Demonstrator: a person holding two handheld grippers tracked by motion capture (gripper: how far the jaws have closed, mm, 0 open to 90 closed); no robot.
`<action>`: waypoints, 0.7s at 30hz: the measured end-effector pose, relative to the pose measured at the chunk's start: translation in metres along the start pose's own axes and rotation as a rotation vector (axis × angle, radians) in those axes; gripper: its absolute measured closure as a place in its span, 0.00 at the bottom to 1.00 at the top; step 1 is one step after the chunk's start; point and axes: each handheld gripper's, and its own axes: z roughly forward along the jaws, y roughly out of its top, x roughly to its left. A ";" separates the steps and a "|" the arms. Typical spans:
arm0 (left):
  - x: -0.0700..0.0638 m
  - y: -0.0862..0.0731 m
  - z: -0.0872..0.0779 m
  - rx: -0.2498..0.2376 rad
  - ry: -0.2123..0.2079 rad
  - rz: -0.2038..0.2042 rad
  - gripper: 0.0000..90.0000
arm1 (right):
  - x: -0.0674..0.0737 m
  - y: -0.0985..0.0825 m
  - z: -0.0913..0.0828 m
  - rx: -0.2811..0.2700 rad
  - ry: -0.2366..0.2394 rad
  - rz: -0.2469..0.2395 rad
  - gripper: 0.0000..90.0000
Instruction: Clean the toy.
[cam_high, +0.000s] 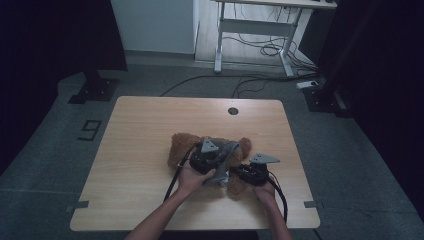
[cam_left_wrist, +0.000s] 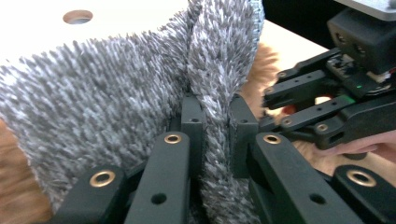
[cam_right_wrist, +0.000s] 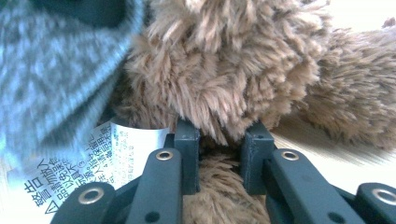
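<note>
Dressing the teddy bear (cam_high: 182, 145), mid-frame on the counter (cam_high: 135, 150).
Left gripper (cam_left_wrist: 215, 126) fingers clamp the grey garment (cam_left_wrist: 107, 93); right gripper (cam_right_wrist: 219, 144) fingers clamp bear fur; next, pull the garment over.

We see the high view dim and murky, its side edges almost black, with only the bench (cam_high: 150, 130) moderately lit. Both tool views are brighter; the bench behind glares white. In the right tool view, the grey cloth (cam_right_wrist: 51, 79) is blurred.

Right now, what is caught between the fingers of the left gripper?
A fold of the grey fuzzy cloth, pinched between the left gripper fingers; the left gripper view shows it, with brown plush toy behind.
</note>
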 end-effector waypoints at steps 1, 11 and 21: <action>0.005 0.000 -0.005 -0.003 0.018 -0.007 0.89 | 0.000 0.000 0.000 0.000 0.000 0.000 0.82; 0.066 -0.017 -0.052 -0.042 0.093 -0.112 0.89 | 0.001 -0.001 0.000 0.002 0.012 0.000 0.83; 0.103 -0.040 -0.080 -0.024 0.192 -0.169 0.89 | 0.000 -0.001 0.000 0.003 0.016 0.001 0.83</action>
